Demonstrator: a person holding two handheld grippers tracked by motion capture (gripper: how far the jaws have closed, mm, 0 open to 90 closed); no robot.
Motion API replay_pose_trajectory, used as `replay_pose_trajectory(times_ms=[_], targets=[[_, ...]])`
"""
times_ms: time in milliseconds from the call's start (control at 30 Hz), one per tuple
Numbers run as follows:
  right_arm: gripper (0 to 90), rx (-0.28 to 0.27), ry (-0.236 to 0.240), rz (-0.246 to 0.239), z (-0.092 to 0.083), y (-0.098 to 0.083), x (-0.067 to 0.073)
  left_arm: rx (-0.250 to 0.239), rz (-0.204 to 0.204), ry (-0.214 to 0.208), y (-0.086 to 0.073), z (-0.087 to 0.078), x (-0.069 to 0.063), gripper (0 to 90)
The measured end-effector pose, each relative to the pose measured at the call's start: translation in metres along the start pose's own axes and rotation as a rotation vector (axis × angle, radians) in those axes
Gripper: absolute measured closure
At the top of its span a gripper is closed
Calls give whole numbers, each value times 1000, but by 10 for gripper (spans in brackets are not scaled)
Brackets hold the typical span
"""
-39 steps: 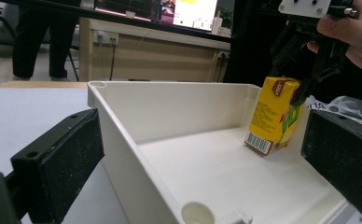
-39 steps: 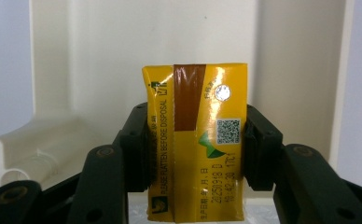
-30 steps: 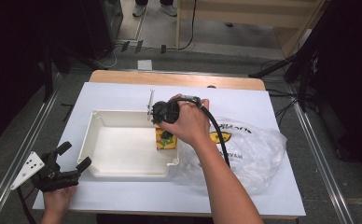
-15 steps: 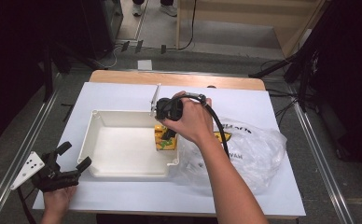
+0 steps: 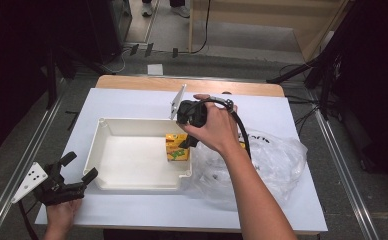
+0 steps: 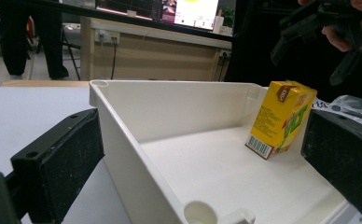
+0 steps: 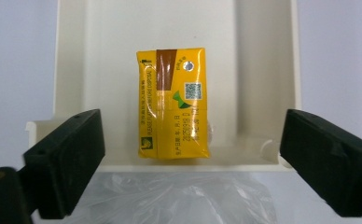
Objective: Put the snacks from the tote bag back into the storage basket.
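Right tool [image 7: 191, 163] above QR-coded carton [image 7: 173, 102]

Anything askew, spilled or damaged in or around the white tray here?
Only the yellow juice carton: in the left gripper view it stands tilted in the white tray, leaning toward the wall on the plastic bag side. No spill or damage shows. The right tongs hang open above it.

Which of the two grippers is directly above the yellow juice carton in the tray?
The right gripper, held over the yellow juice carton with jaws open. The left gripper rests outside the white tray.
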State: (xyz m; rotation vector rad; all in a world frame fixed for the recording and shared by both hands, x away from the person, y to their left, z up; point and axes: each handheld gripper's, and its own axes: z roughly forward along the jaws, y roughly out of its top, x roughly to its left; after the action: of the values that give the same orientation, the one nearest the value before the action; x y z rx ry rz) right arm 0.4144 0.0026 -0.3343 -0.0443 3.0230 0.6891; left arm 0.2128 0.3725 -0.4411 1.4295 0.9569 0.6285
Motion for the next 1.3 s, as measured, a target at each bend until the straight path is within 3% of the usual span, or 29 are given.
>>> replay_pose_trajectory(times_ms=[33,367,967,1300], targets=[[45,-25,-4,5,-4,-3,0,1,0,-1,0,0,0,0],[13,-76,-47,25,-23,-16,2,0,0,0,0,0,1,0],[0,-117,-92,126,-40,-68,8,-1,-7,-1,0,0,1,0],[0,-142,-117,156,-46,-91,13,1,-6,-1,0,-1,1,0]])
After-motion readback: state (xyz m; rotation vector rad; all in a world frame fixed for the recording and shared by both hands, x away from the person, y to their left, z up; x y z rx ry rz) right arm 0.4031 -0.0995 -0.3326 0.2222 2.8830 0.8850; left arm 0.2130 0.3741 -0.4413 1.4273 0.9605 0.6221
